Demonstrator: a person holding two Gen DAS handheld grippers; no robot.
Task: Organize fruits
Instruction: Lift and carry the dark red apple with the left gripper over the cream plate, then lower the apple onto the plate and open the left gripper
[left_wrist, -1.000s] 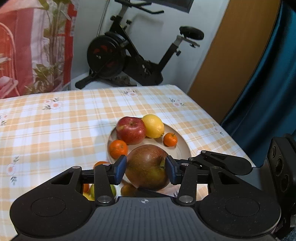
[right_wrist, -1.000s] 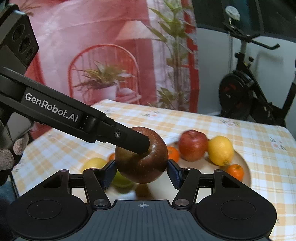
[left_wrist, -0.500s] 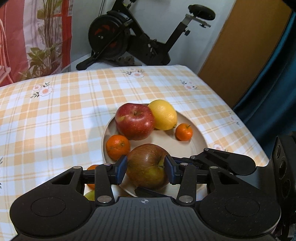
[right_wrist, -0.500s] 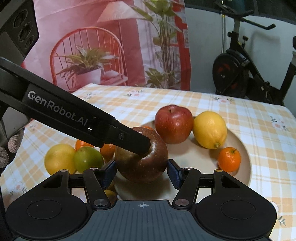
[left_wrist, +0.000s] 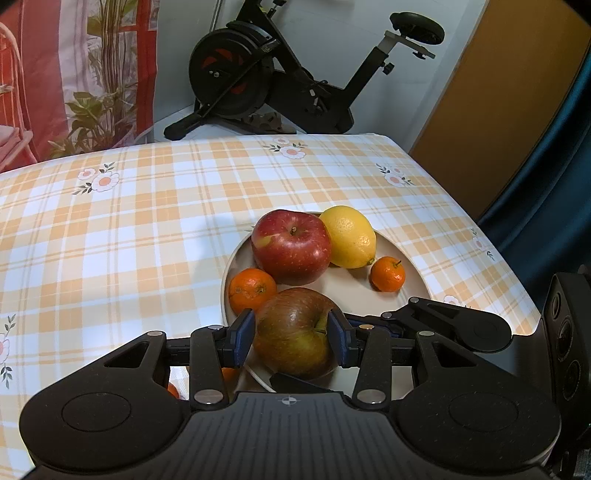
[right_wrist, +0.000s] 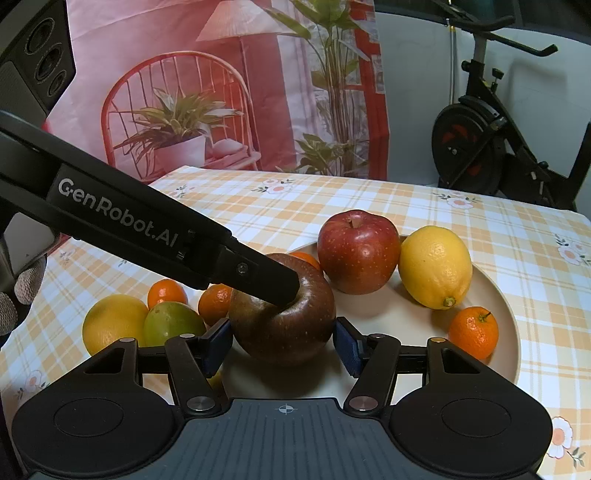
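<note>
Ahead of the tongs, past the desk's far edge, an exercise bike (left_wrist: 280, 85) stands against a white wall (left_wrist: 332, 33). A pink hanging (right_wrist: 229, 85) printed with a chair and plants hangs beside it. A wooden door (left_wrist: 509, 99) and dark blue curtain (left_wrist: 554, 184) stand off to one side.

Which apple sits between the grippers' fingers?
The dull brownish apple at the plate's near edge; the shiny red apple sits free beside the lemon.
</note>
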